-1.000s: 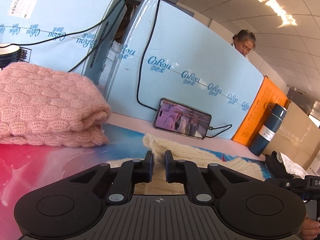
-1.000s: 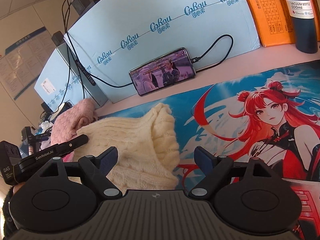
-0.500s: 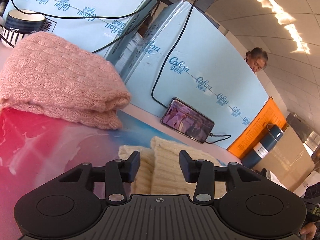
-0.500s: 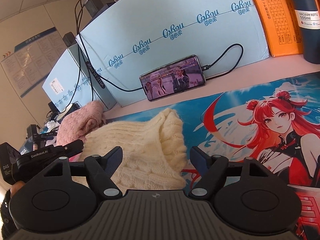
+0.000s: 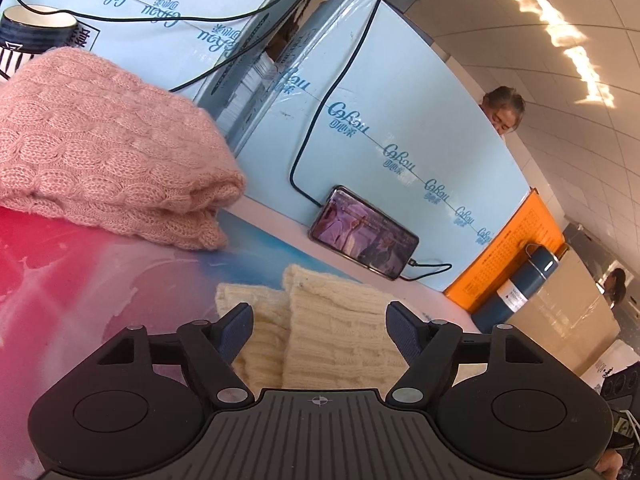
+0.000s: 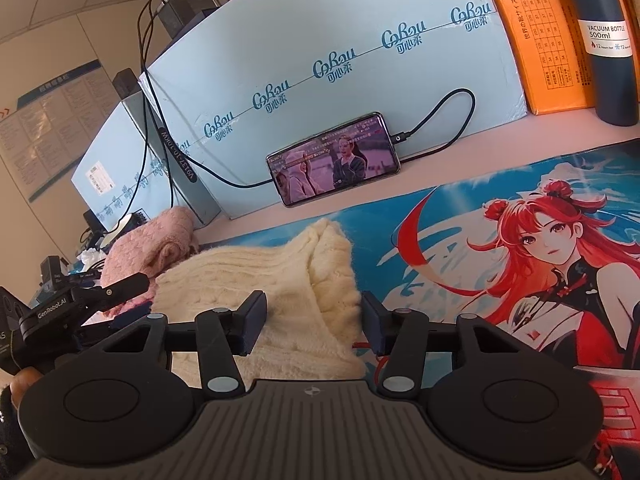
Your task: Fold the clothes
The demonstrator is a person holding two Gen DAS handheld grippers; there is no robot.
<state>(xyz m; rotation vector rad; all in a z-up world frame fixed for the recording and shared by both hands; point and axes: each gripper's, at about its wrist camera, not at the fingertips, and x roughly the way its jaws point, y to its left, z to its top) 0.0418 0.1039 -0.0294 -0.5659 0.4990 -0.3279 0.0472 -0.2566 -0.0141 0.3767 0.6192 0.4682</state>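
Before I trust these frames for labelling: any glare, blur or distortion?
Left wrist view: strong fisheye bending of the blue boxes, ceiling lights blown out, cream sweater sharp. Right wrist view: same barrel distortion, even light, phone screen and bottle label readable, no motion blur.

Pale blue boxes printed with a repeated logo stand along the back of the counter, with an orange box beside them. A printed mat with a red-haired figure covers the counter. Above, a tiled ceiling carries a bright strip of light. A poster hangs on the beige wall.
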